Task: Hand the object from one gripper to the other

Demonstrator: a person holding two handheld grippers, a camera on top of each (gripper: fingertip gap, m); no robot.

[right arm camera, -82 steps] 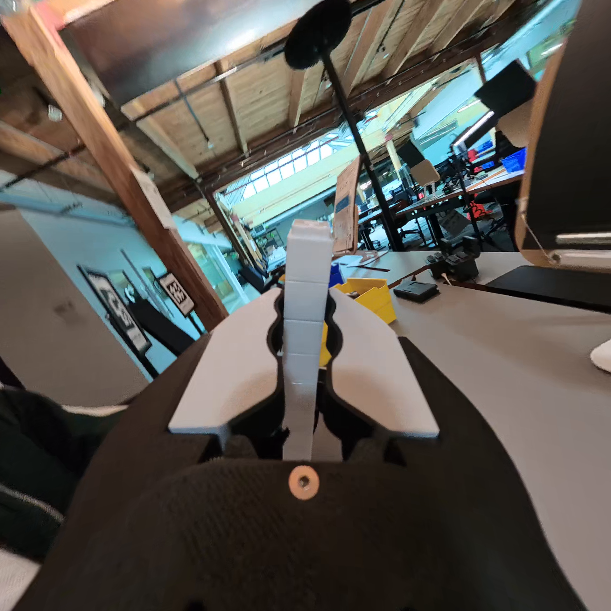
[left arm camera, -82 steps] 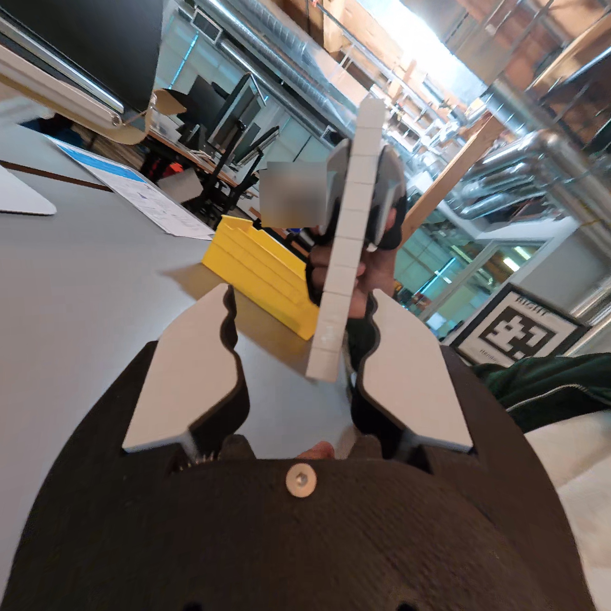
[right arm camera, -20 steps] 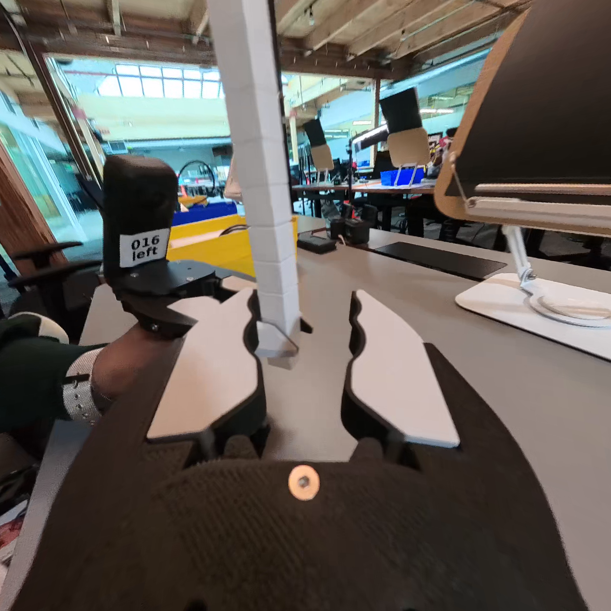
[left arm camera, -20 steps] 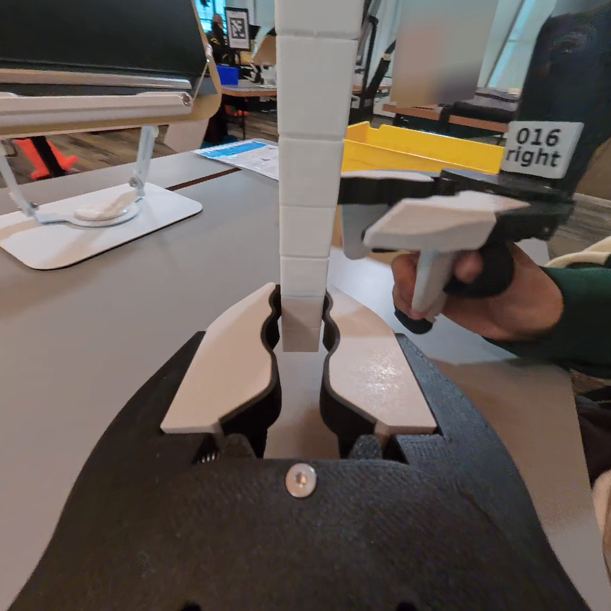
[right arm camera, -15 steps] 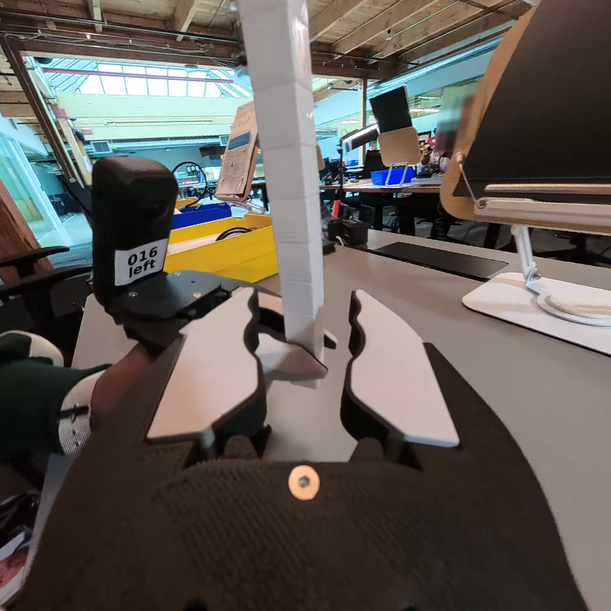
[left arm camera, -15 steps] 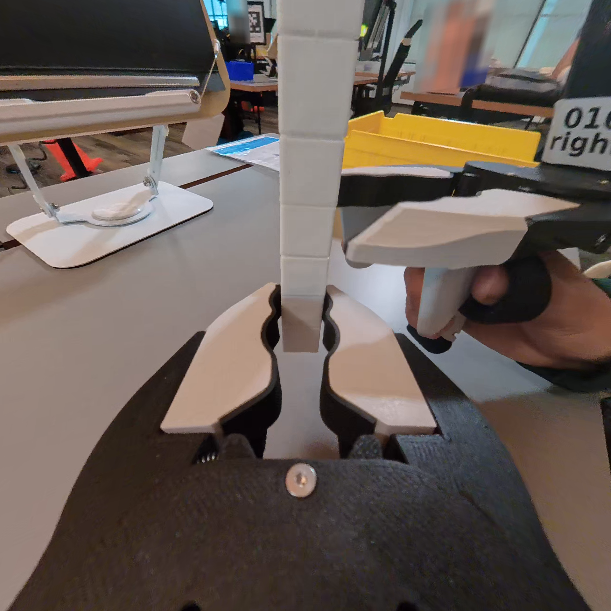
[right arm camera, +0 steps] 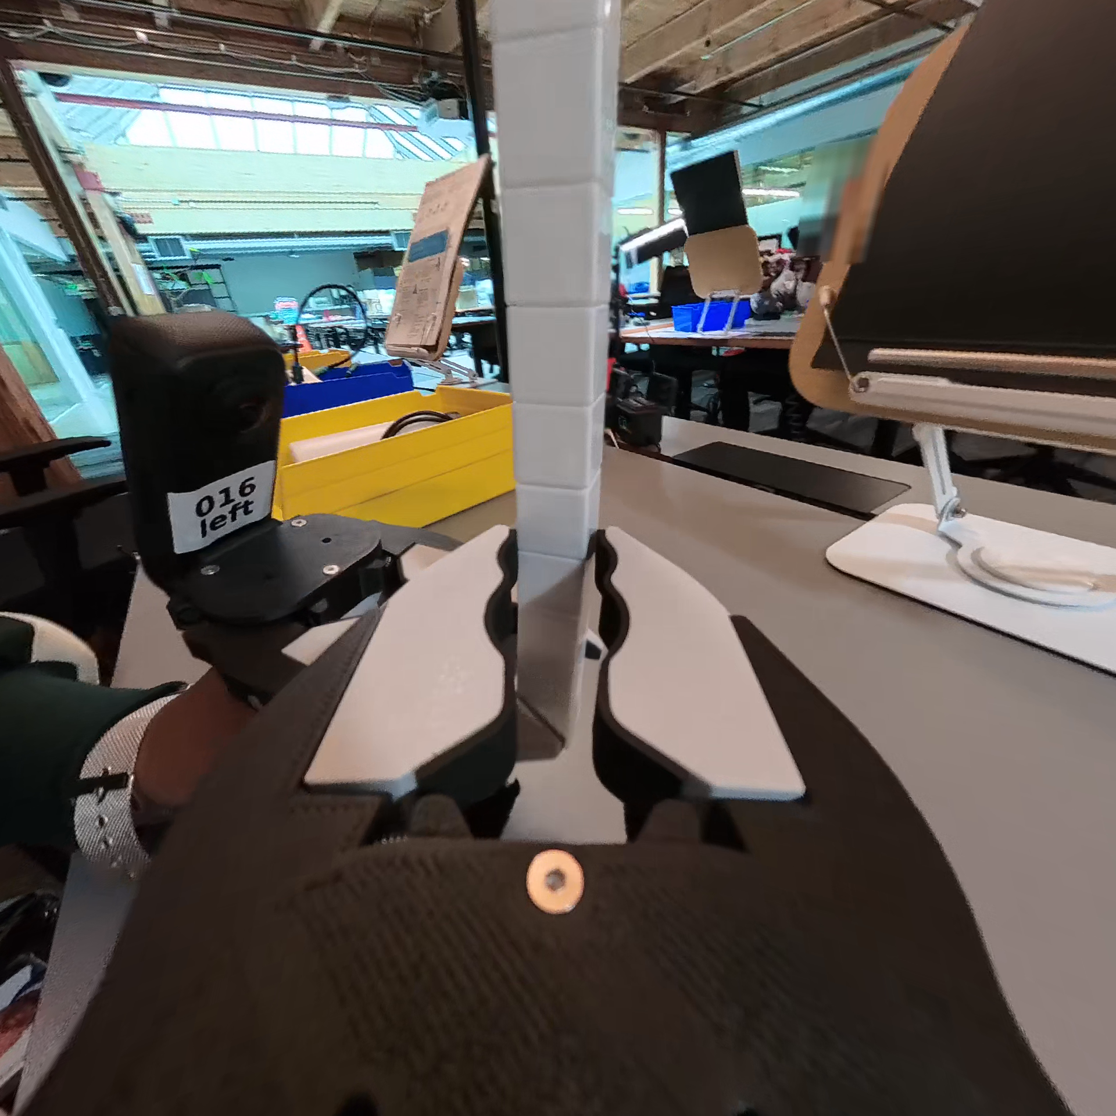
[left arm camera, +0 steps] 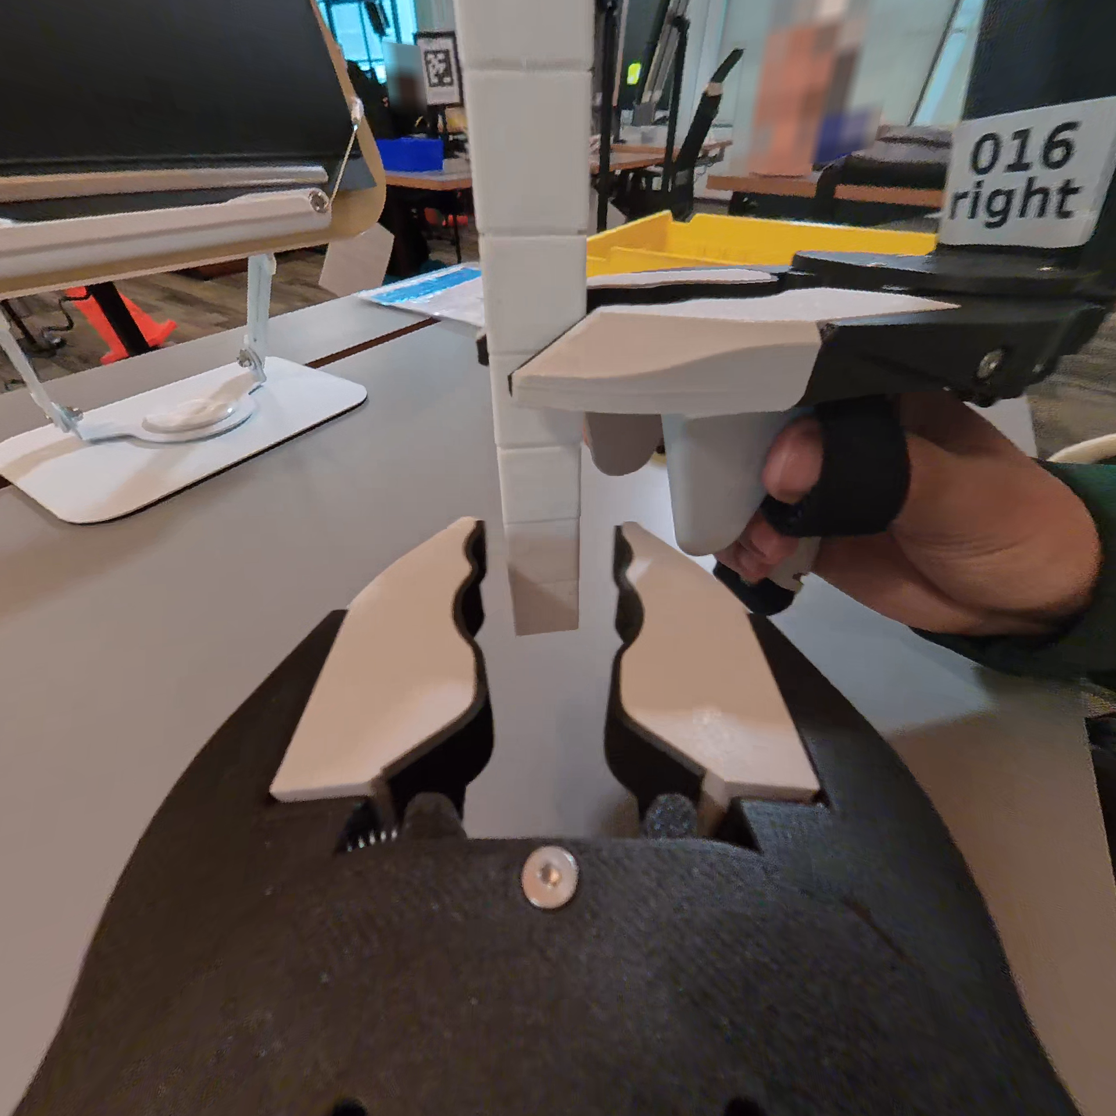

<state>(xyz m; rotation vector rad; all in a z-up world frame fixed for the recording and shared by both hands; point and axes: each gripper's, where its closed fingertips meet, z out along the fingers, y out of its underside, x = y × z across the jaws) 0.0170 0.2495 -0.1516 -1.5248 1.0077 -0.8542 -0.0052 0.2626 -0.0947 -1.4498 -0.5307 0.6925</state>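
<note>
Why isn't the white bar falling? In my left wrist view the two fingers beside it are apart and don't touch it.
Observer: The right wrist view shows the right gripper shut on the white bar, fingers pressed against both sides.
Operator: What's inside that yellow bin?
Observer: The yellow bin holds a black cable and something white.
Operator: What does my left gripper look like from there?
Observer: A black camera block stands on it.

A grey surface (left arm camera: 181, 604) stands in an open workshop with wooden ceiling beams (right arm camera: 755, 36), skylights (right arm camera: 241, 130) and distant desks (right arm camera: 712, 341).
</note>
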